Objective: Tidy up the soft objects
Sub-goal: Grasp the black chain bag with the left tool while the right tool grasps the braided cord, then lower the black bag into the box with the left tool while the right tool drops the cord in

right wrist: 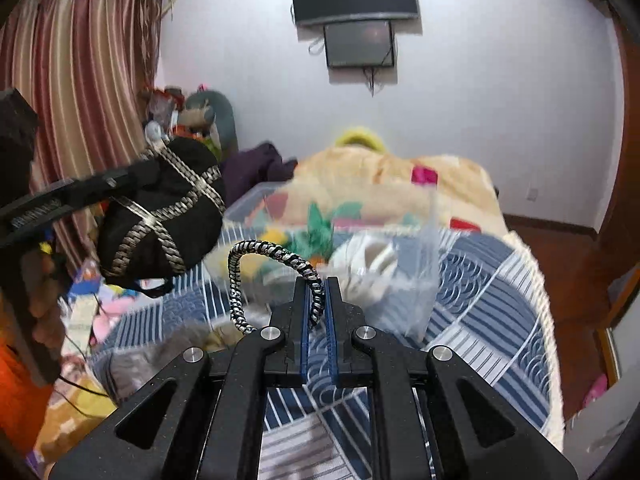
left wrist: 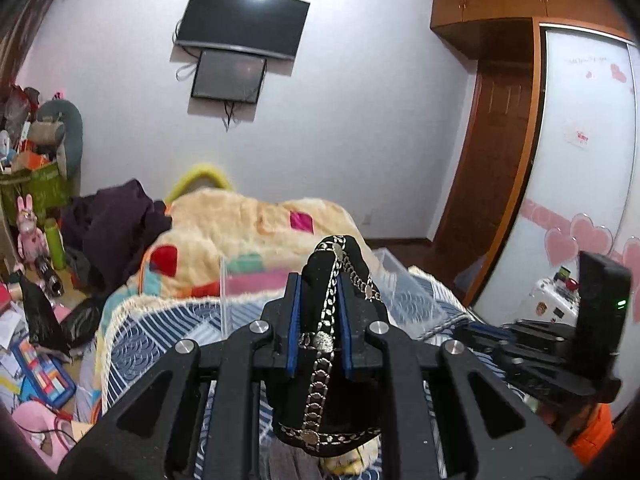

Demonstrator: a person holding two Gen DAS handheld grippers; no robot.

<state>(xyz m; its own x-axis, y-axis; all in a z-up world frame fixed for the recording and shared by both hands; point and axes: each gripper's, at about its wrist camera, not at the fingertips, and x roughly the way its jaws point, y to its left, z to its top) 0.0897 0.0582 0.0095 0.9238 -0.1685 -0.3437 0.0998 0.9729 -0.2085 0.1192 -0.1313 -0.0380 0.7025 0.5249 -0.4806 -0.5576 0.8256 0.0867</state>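
Left gripper (left wrist: 321, 280) pinches a black cap (left wrist: 328, 344) with silver trim, right gripper (right wrist: 319, 286) clamps a braided cord (right wrist: 276, 254)

One black hat (left wrist: 332, 320), one braided cord (right wrist: 276, 264), two screens (left wrist: 244, 20).

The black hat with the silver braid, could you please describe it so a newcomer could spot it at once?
Start at the bed with the blue patterned cover. Above its near left side, the left gripper is shut on the black hat, clear of the bedding. Unlike the dark purple clothes heaped behind, it carries crossing silver braid bands.
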